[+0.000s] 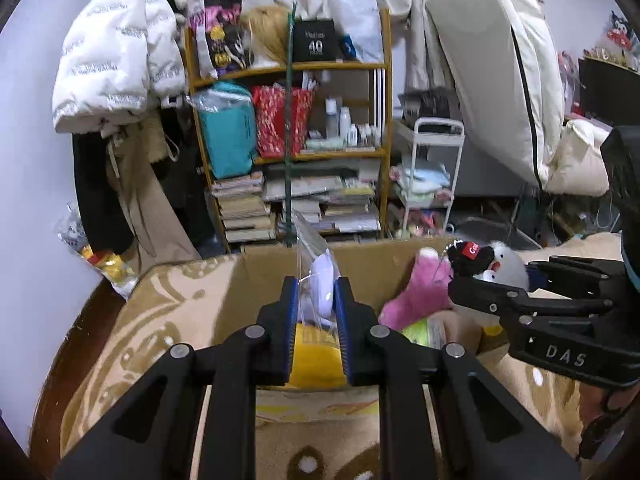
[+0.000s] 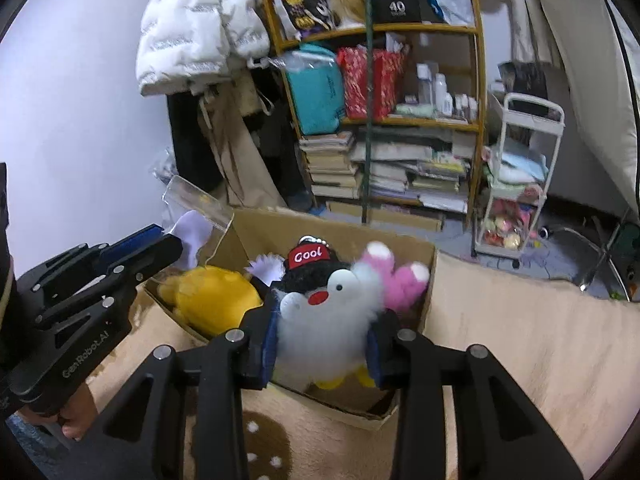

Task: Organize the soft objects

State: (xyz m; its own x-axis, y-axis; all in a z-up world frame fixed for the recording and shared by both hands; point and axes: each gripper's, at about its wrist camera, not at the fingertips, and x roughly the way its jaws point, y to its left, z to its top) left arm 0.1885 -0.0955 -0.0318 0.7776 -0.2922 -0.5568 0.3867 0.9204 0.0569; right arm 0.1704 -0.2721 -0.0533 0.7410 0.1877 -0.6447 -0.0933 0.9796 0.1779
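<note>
A cardboard box (image 1: 264, 276) (image 2: 428, 300) stands on a beige patterned blanket. My left gripper (image 1: 317, 296) is shut on a clear plastic bag with a white soft toy (image 1: 320, 280) and holds it over the box; it also shows in the right wrist view (image 2: 196, 232). My right gripper (image 2: 322, 334) is shut on a white penguin plush with a black "Cool" cap (image 2: 324, 312) above the box, and it shows in the left wrist view (image 1: 500, 268). A yellow plush (image 2: 212, 296) (image 1: 316, 356) and a pink plush (image 1: 420, 296) (image 2: 400, 276) lie in the box.
A wooden shelf (image 1: 296, 68) with bags, bottles and stacked books stands behind the box. A white cart (image 2: 516, 184) with soft things is at the right. A white puffer jacket (image 1: 116, 52) hangs at the left. A mattress (image 1: 500, 72) leans at the right.
</note>
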